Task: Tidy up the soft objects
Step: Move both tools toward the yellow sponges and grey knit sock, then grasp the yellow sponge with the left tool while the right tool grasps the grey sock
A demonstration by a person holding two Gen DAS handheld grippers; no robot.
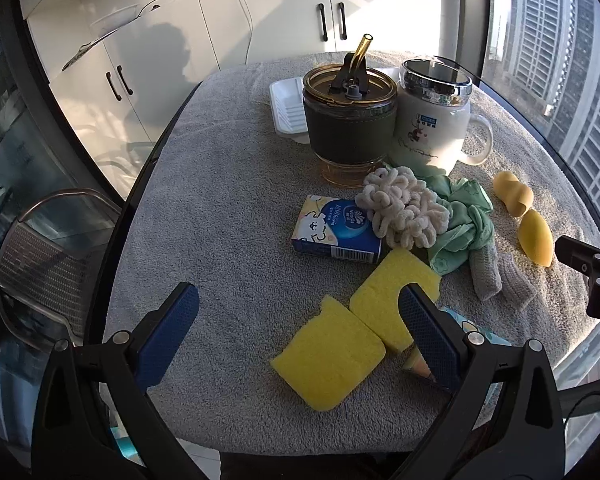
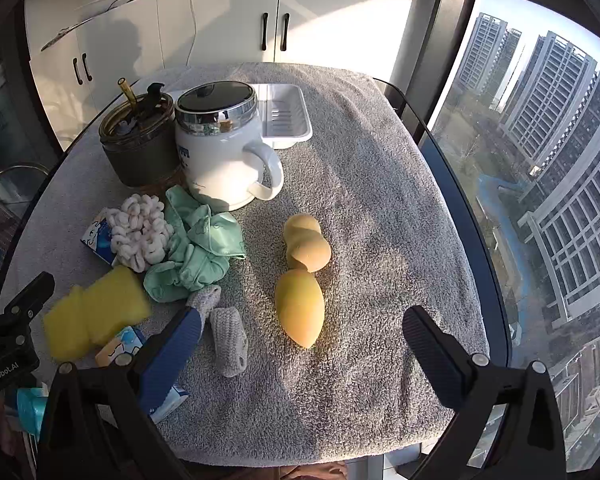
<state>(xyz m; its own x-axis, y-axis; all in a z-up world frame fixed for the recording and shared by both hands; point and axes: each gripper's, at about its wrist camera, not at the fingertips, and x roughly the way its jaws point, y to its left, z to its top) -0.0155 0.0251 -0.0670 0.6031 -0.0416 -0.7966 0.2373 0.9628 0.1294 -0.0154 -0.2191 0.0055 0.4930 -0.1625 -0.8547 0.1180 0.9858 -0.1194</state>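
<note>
Two yellow sponges (image 1: 332,356) lie at the near edge of the grey towel-covered table; they also show in the right wrist view (image 2: 96,312). My left gripper (image 1: 300,328) is open above them, its right finger over the farther sponge. A cream chenille scrunchie (image 1: 404,212), a mint green cloth (image 1: 460,224) and grey knit socks (image 1: 500,276) lie behind. Two yellow makeup sponges (image 2: 300,308) lie mid-table. My right gripper (image 2: 300,344) is open and empty, straddling the nearer one from the front.
A dark tumbler with a straw (image 1: 348,120), a white lidded mug (image 1: 432,120) and a white tray (image 2: 284,116) stand at the back. A blue tissue pack (image 1: 336,228) lies beside the scrunchie. Another pack (image 2: 120,344) is near the front edge. A window is on the right.
</note>
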